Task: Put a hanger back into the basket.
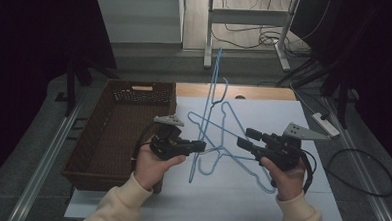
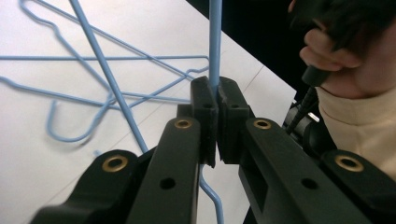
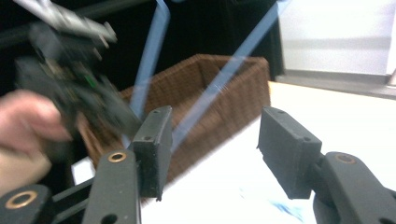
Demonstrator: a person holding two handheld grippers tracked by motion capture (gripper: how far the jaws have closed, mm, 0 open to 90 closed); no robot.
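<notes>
dark room, cabled grey floor far | white table (image 1: 260, 193) | brown woven basket (image 1: 118, 132) left | no readable writing | thin blue wire hangers (image 1: 233, 127) centre, one raised upright | left gripper (image 2: 217, 100) clamped on raised hanger wire | right gripper (image 3: 212, 154) parted, gripping nothing

Cream sleeves (image 1: 122, 202); black hand-held grippers, brass screws (image 2: 182, 123), grey triangular plates (image 1: 169, 120).

Dim room – dark curtains (image 1: 31, 58) at both sides. White-topped table (image 1: 260, 193) on grey floor (image 1: 42, 139). Metal desk frame (image 1: 248, 22) beyond, cables (image 1: 257, 38) tangled beneath. White power strip (image 1: 325, 124) at right – black cable loop (image 1: 366, 173) on floor.
</notes>
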